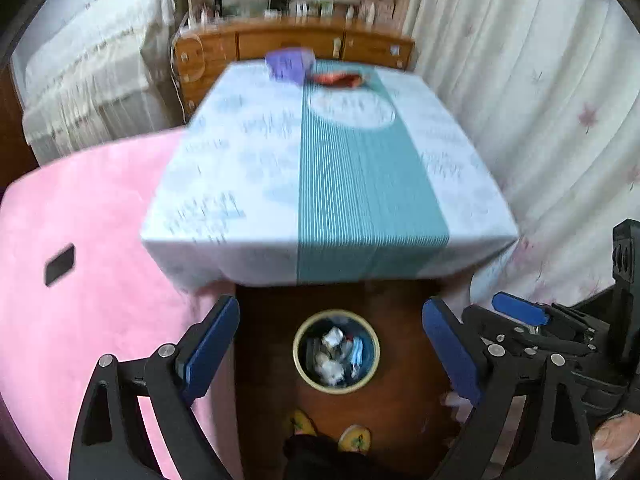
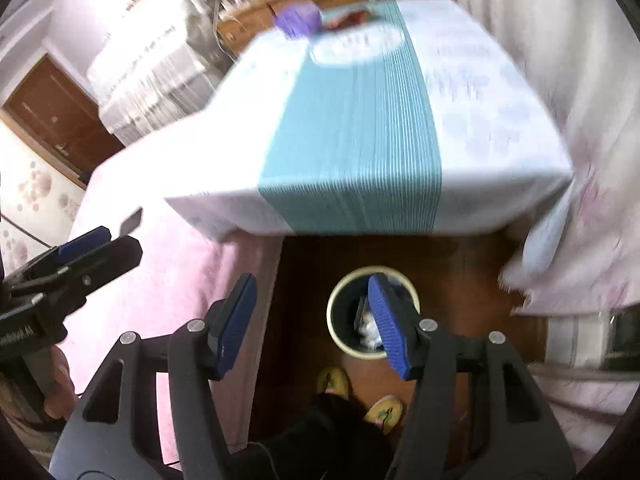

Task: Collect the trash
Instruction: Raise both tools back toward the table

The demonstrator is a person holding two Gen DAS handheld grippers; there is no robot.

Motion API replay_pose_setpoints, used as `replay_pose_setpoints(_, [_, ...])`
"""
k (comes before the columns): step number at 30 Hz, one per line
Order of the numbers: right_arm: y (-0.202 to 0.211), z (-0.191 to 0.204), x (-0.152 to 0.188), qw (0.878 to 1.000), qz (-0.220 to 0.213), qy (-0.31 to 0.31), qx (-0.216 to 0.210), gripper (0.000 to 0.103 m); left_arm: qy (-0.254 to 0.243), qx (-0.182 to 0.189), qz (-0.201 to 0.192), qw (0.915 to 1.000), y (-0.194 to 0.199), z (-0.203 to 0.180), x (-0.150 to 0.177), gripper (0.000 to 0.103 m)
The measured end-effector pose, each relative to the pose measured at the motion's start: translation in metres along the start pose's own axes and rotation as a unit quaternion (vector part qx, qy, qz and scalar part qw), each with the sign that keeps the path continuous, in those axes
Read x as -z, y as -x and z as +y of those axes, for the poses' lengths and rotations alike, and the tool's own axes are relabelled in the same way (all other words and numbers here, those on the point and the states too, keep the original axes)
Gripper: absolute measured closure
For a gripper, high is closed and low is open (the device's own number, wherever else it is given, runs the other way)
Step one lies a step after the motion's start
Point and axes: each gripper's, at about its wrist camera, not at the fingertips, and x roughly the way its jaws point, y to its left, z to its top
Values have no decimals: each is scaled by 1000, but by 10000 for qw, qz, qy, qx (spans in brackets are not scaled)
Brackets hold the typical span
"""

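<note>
A round bin (image 1: 336,351) with a pale rim stands on the brown floor below the table's near edge, with crumpled white and blue trash inside. My left gripper (image 1: 332,344) is open and empty above it. In the right wrist view the bin (image 2: 340,300) is partly behind one finger (image 2: 390,328). My right gripper (image 2: 314,326) is open and empty, above the bin's left side. On the table's far end lie a crumpled purple item (image 1: 289,63) and a red wrapper (image 1: 340,79), also shown in the right wrist view as the purple item (image 2: 300,18) and red wrapper (image 2: 352,16).
The table (image 1: 224,168) has a white cloth with a teal striped runner. A pink bed cover (image 1: 88,216) with a dark phone (image 1: 60,265) lies to the left. White curtains (image 1: 540,80) hang to the right. A wooden dresser (image 1: 280,42) stands behind. My slippered feet (image 1: 332,432) are by the bin.
</note>
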Motion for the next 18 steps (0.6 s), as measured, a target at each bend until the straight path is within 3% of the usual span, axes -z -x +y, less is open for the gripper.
replay_pose_setpoints(4, [55, 7, -29, 9983, -526, 202, -121, 48, -92, -271, -298, 9991, 43, -5, -33, 9])
replay_pose_setpoints(9, [97, 10, -58, 9952, -851, 467, -126, 48, -59, -374, -629, 9973, 81, -11, -70, 9])
replay_pose_setpoints(12, [107, 8, -75, 9941, -948, 523, -57, 48, -41, -391, -748, 9964, 98, -8, -92, 9])
replay_pose_setpoints(18, [112, -4, -117, 9930, -1107, 413, 31, 48, -26, -421, -893, 9951, 92, 5, -132, 9])
